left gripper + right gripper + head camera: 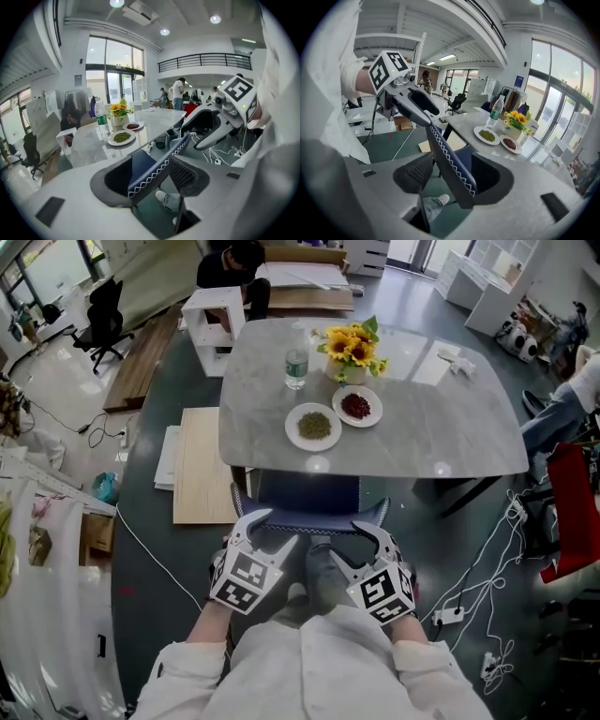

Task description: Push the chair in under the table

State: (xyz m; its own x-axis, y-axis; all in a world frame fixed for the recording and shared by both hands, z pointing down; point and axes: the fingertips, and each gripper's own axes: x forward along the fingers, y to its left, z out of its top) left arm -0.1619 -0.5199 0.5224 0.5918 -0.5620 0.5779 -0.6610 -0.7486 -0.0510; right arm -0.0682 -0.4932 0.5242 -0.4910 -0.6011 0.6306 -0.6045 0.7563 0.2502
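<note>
A blue chair with white zigzag stitching stands with its seat (307, 488) tucked beneath the near edge of the grey table (441, 442). Its backrest (309, 518) runs across just in front of me. My left gripper (255, 526) straddles the backrest's left end and my right gripper (367, 532) its right end. In the left gripper view the backrest (157, 164) passes between the wide jaws of the left gripper (152, 180). The right gripper view shows the same backrest (447, 154) between the spread jaws of the right gripper (450, 180). Both are open, their pads not pressing.
On the table stand a water bottle (296, 362), a vase of sunflowers (352, 352), a plate of green food (313, 426) and a plate of red food (357, 407). A wooden board (202, 465) lies left of the table. Cables and a power strip (450, 615) lie on the floor at right.
</note>
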